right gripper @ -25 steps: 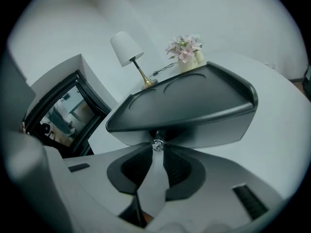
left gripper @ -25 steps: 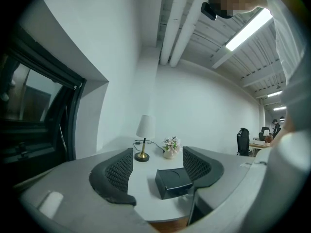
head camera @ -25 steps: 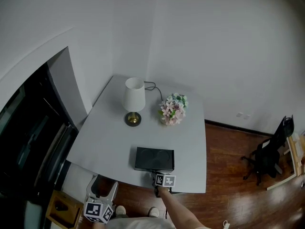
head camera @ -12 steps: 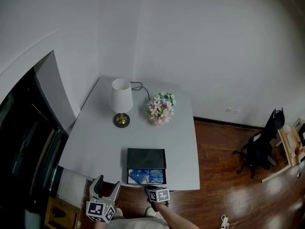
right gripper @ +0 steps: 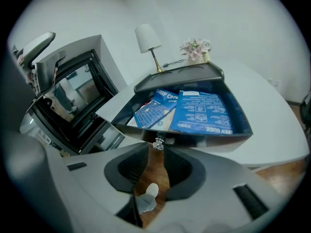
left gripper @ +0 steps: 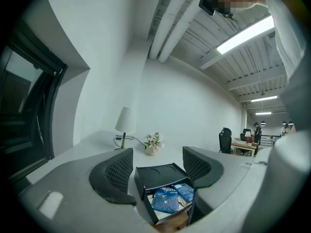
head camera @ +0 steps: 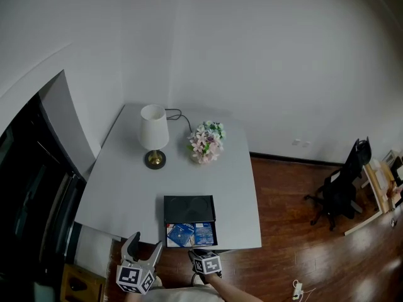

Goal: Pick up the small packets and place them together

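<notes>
Because the right gripper (right gripper: 156,153) had just been easing its jaws apart, the small knob (right gripper: 159,143) sat at their tips, not pinched, and nothing lay between the pads. The open drawer (right gripper: 194,139) stood free at the near edge of the table (head camera: 126,187). The blue packets (right gripper: 201,111) lay overlapping inside it. The left gripper (left gripper: 156,160) hung spread wide and empty. A steep reach in could knock the drawer shut, and the overlapping packets might lift together or slip.
</notes>
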Demonstrator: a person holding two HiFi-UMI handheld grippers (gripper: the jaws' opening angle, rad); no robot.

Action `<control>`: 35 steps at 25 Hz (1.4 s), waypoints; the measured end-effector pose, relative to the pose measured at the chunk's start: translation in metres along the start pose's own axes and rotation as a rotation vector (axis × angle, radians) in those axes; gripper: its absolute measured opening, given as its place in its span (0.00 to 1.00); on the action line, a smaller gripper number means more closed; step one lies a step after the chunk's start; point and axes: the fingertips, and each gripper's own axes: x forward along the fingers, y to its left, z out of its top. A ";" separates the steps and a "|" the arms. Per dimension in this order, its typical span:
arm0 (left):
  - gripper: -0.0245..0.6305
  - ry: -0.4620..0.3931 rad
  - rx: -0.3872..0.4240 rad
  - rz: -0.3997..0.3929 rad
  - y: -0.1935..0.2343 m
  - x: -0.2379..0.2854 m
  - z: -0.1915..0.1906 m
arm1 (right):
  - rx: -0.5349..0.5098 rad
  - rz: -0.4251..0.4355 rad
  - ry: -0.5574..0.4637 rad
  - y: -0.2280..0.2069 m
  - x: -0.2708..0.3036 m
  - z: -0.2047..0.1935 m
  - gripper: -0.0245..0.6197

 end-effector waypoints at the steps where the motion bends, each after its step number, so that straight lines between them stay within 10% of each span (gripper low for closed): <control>1: 0.50 0.001 0.002 -0.001 0.000 0.000 0.000 | -0.025 0.006 0.002 0.002 -0.002 -0.001 0.21; 5: 0.50 0.007 0.004 0.001 0.001 0.004 0.000 | -0.098 0.043 -0.087 0.013 -0.029 0.014 0.21; 17: 0.50 -0.060 0.022 -0.058 -0.015 0.022 0.025 | -0.228 0.029 -0.918 0.031 -0.214 0.207 0.25; 21: 0.51 -0.131 0.067 -0.055 -0.015 0.021 0.048 | -0.331 -0.087 -0.931 0.024 -0.238 0.229 0.64; 29: 0.52 -0.120 0.027 -0.042 -0.002 0.028 0.049 | -0.410 -0.061 -0.900 0.024 -0.240 0.223 0.58; 35: 0.52 -0.122 0.049 -0.025 0.005 0.029 0.049 | -0.587 0.065 -0.636 0.042 -0.182 0.189 0.58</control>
